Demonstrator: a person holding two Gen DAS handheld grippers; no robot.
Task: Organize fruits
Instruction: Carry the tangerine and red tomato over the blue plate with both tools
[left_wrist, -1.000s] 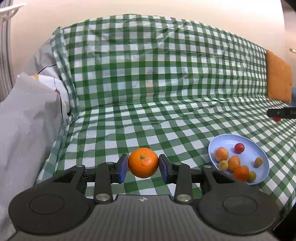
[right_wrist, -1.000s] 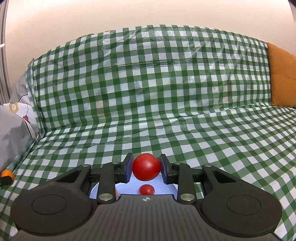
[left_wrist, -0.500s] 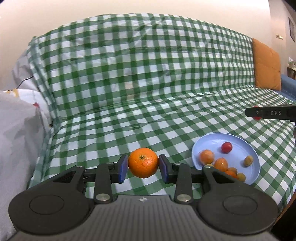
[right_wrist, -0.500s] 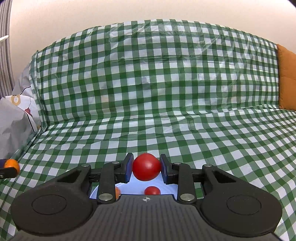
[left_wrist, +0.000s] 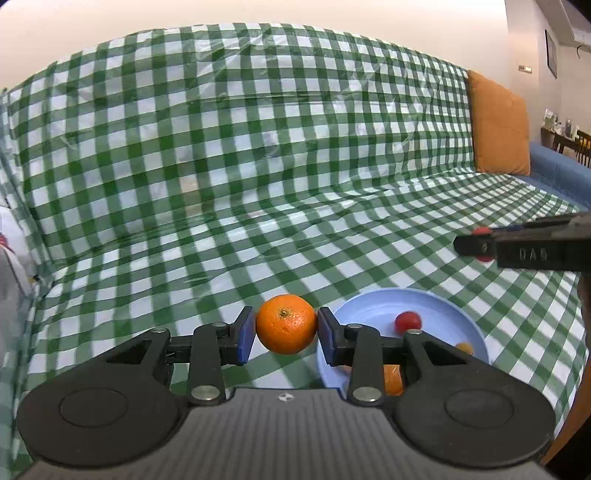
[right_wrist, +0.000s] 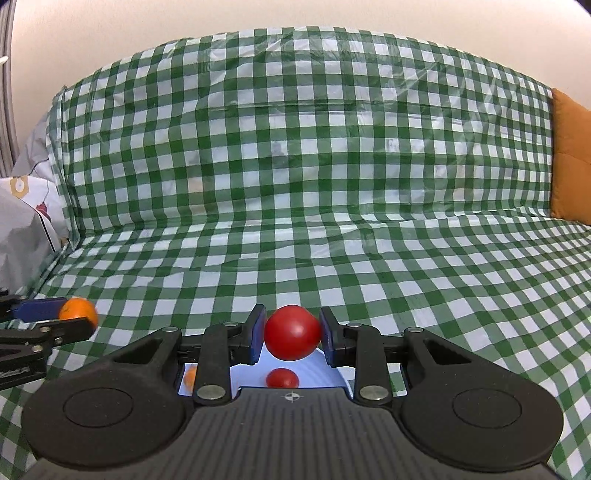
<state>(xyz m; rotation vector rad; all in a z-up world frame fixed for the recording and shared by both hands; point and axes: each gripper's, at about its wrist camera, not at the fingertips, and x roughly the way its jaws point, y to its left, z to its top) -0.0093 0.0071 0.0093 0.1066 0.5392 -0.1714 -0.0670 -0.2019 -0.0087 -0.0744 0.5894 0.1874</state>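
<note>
Beside plate (left_wrist: 458, 306) now, left gripper (left_wrist: 286, 328) w/ orange (left_wrist: 286, 324)

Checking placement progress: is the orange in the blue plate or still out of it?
Out. The orange is clamped in the left claw, beside the plate.

text: "DAS" | on: right tongs (left_wrist: 484, 245) side, blurred

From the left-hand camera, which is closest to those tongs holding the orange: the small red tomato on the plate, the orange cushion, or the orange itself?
1. Orange: gripped between the left tongs.
2. Small red tomato: on the blue plate, just to the right.
3. Orange cushion: far back, upper right.
</note>
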